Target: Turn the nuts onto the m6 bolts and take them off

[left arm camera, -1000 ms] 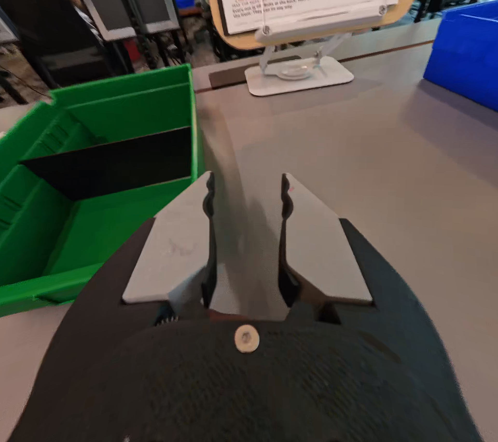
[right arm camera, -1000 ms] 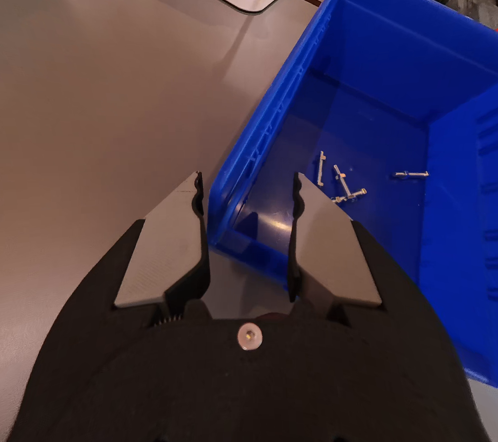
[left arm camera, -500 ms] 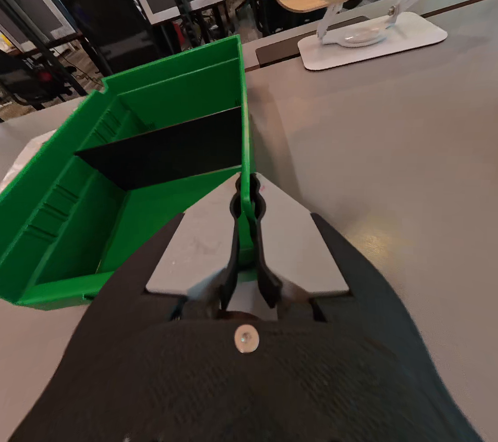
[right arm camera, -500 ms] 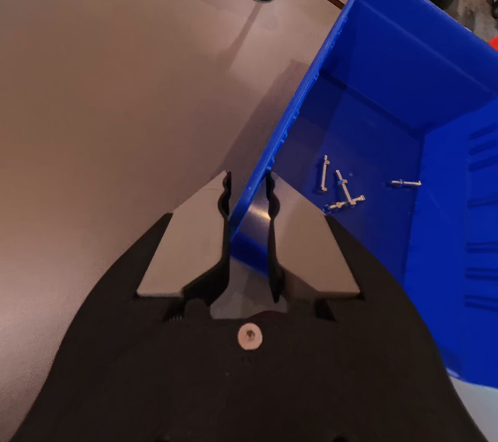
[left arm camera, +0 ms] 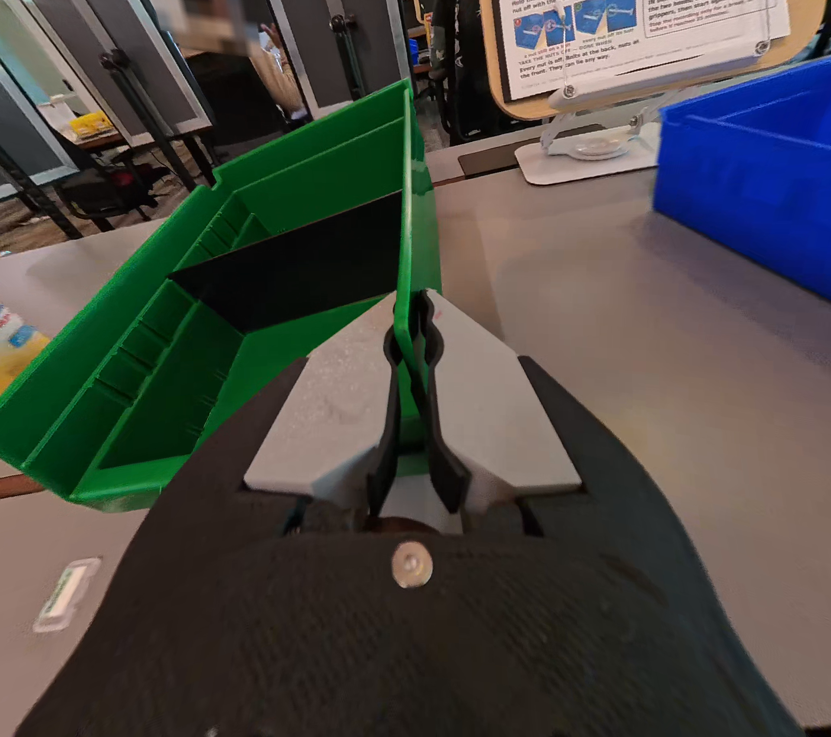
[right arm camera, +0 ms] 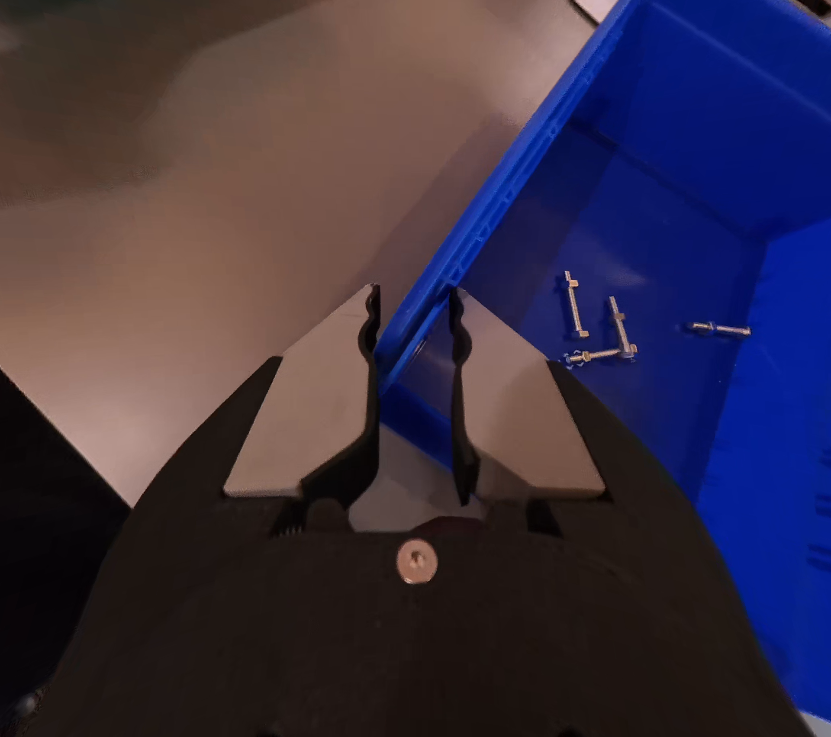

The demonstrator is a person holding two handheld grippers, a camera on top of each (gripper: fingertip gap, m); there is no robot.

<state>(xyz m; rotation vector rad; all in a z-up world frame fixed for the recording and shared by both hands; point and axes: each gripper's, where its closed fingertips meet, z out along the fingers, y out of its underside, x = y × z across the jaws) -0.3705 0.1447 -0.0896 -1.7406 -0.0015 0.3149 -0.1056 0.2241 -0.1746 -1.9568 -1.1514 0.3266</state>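
Note:
My left gripper (left arm camera: 416,301) is shut on the right side wall of the green bin (left arm camera: 314,176), with the thin wall pinched between the pads. A black divider (left arm camera: 292,261) crosses this bin, and its compartments show no parts. My right gripper (right arm camera: 413,292) is closed on the left side wall of the blue bin (right arm camera: 674,108), one pad outside and one inside against the rim. Several silver bolts with nuts (right arm camera: 620,324) lie loose on the blue bin's floor. The blue bin also shows at the right of the left wrist view (left arm camera: 742,176).
An instruction sheet on a white stand (left arm camera: 584,158) stands at the back of the grey table (left arm camera: 629,355). A small clear tag (left arm camera: 63,594) and a yellow and white object (left arm camera: 18,342) lie at the left. The table's edge (right arm camera: 67,436) is near my right gripper. One gripper's finger ends stand about 30 cm off the other's. To reach the small clear tag (left arm camera: 63,594) in a straight line is about 30 cm for my left fingers, about 55 cm for my right.
Both grippers were open a second ago. The left closed on the green bin's wall and the right on the blue bin's wall. Both views have since shifted with the bins in the jaws.

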